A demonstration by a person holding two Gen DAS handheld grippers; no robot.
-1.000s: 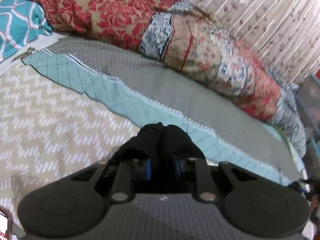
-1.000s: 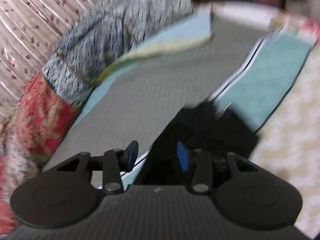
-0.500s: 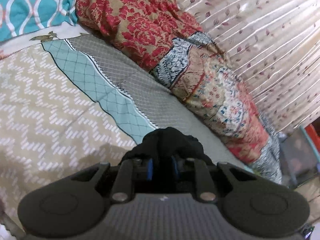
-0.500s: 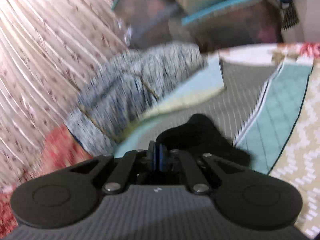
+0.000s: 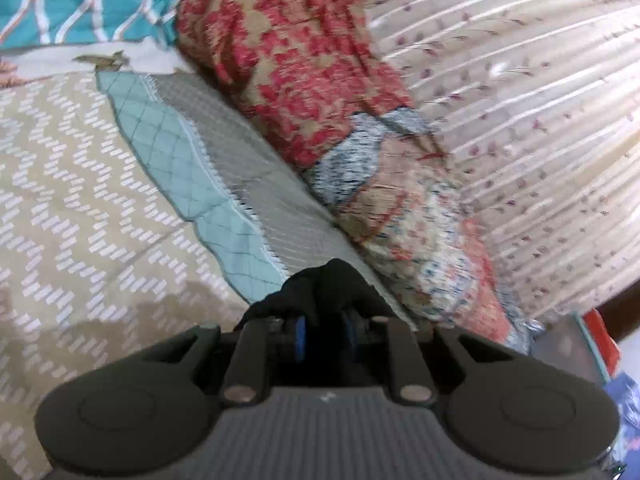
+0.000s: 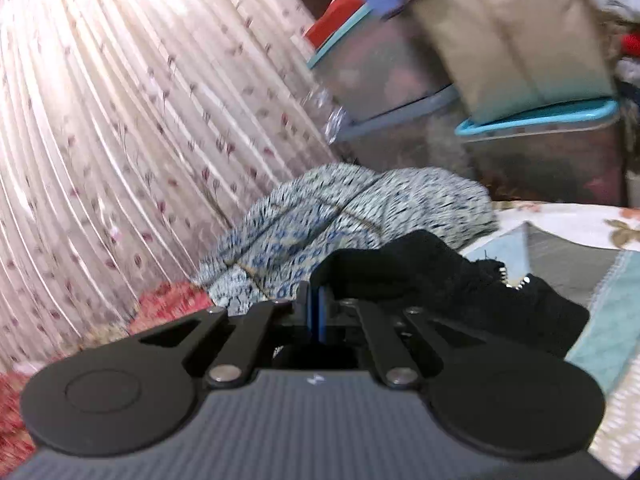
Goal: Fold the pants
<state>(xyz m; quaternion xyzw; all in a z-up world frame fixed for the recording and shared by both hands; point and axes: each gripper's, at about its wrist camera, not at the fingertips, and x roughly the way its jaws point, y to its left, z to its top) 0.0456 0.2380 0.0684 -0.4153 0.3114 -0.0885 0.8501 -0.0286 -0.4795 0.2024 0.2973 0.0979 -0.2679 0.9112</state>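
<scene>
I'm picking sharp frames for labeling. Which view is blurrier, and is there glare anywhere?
Right wrist view: heavier motion smear on the bins and blue quilt; curtain glares at top left. Left wrist view: milder smear on the red quilt, bedspread fairly crisp, sheen on its curtain. Fisheye bends both.

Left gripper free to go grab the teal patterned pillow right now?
Probably not. The left gripper is shut on a bunch of the black pants, so its fingers are occupied. The way across the bedspread to the teal pillow looks unobstructed, though.
</scene>
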